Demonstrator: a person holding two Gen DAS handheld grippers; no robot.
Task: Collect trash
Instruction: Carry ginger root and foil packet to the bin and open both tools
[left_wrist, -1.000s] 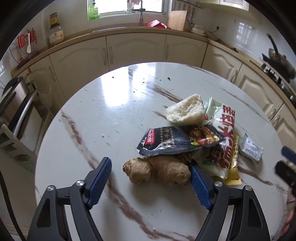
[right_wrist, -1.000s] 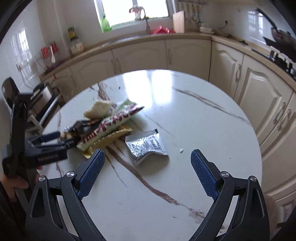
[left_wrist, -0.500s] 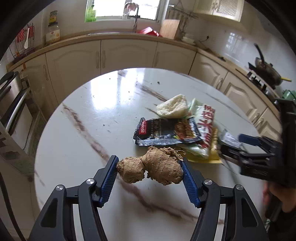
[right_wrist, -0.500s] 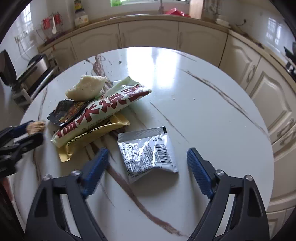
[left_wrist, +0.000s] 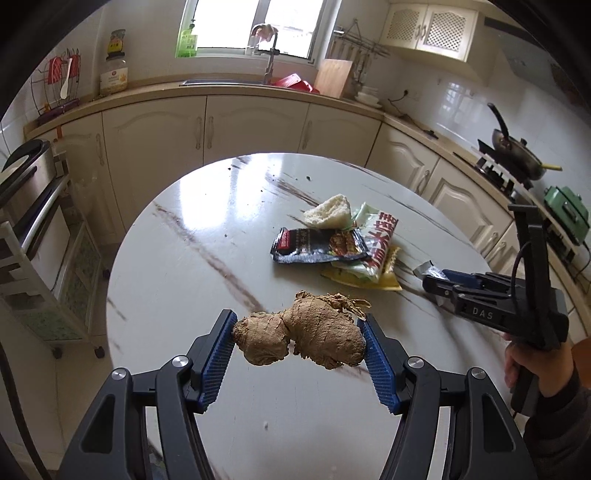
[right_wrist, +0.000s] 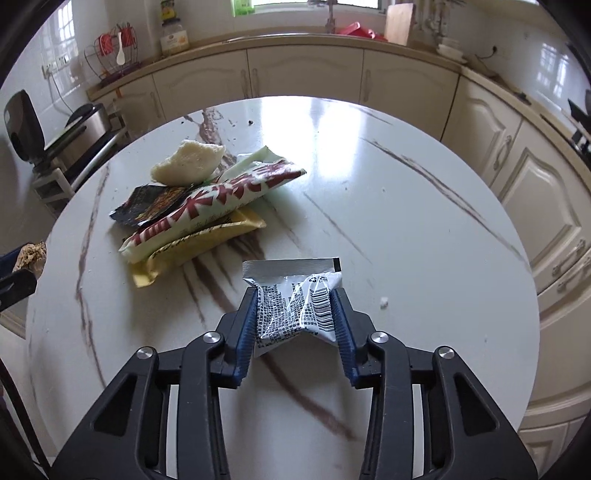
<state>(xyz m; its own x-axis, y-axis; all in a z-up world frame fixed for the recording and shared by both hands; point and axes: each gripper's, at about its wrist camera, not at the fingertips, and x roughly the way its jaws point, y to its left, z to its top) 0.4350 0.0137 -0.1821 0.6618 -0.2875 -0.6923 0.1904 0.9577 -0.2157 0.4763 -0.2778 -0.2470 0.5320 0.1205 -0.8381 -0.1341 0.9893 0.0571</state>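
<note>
We see a round white marble table (right_wrist: 424, 229) ringed by cream kitchen cabinets (left_wrist: 255, 125). At lower centre of the left view, our left gripper (left_wrist: 299, 349) pinches a knobbly brown ginger root (left_wrist: 303, 341), seemingly lifted clear of the table. At lower centre of the right view, our right gripper (right_wrist: 295, 325) is closing on a crinkled silver sachet (right_wrist: 295, 299). A heap of snack wrappers (right_wrist: 207, 206) lies at left.
</note>
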